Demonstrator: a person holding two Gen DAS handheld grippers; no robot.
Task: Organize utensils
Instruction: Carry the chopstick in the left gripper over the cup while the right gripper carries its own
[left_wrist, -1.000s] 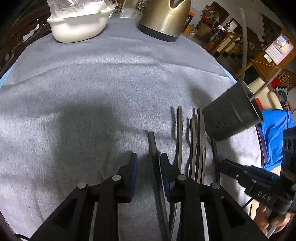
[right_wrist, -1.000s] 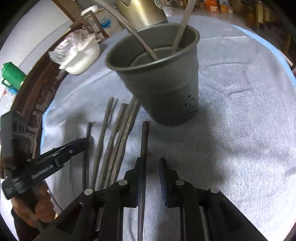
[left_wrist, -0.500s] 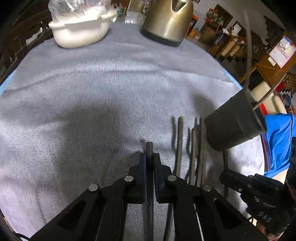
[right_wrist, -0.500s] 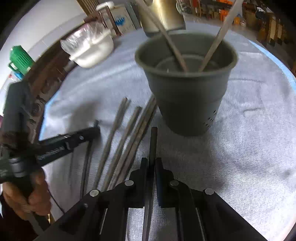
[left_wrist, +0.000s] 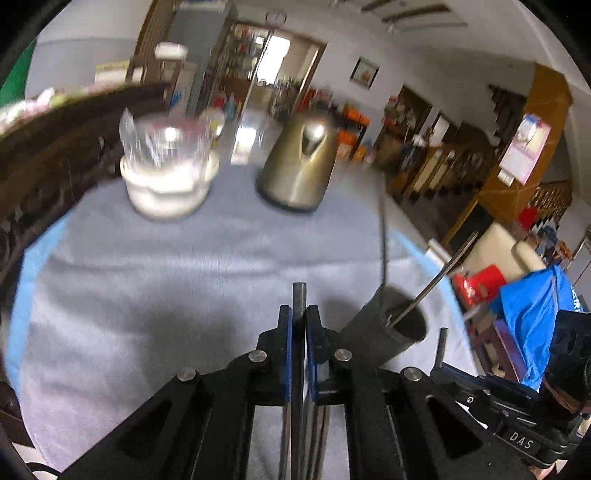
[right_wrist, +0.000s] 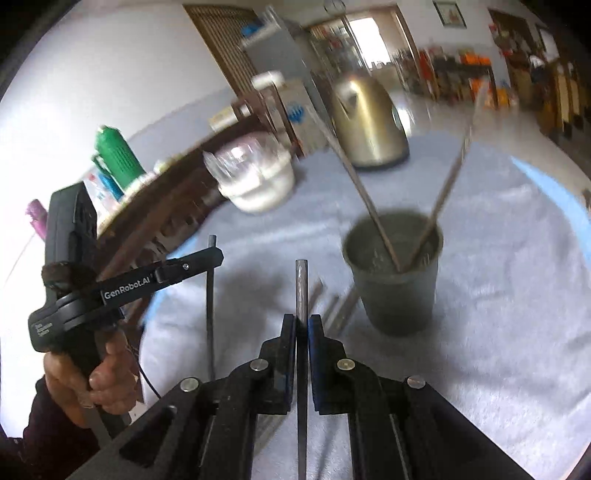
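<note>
Presently, two chopsticks stand in the cup (right_wrist: 397, 284), leaning apart against its rim; these count as done. The cup sits upright on the grey cloth (right_wrist: 498, 295), toward the right side of the table.

Two more are in hand. The left gripper (left_wrist: 299, 325) has its jaws clamped on one chopstick (left_wrist: 298, 295), whose tip projects forward past the pads, raised off the cloth and to the left of the cup. The right gripper (right_wrist: 302, 328) is likewise closed on a second chopstick (right_wrist: 301, 284), lifted and just short of the cup. In the right view the left gripper's stick stands near vertical.

Still outstanding: several chopsticks (right_wrist: 332, 306) lie on the cloth beside the base of the cup; blur prevents an exact count. Judged on this, the task is somewhat under halfway, with two placed, two in transit and a loose group left.

Further out, a kettle (left_wrist: 299, 166) and a white bowl (left_wrist: 166, 188) with a clear bag on it stand at the far edge, well apart from the work.
</note>
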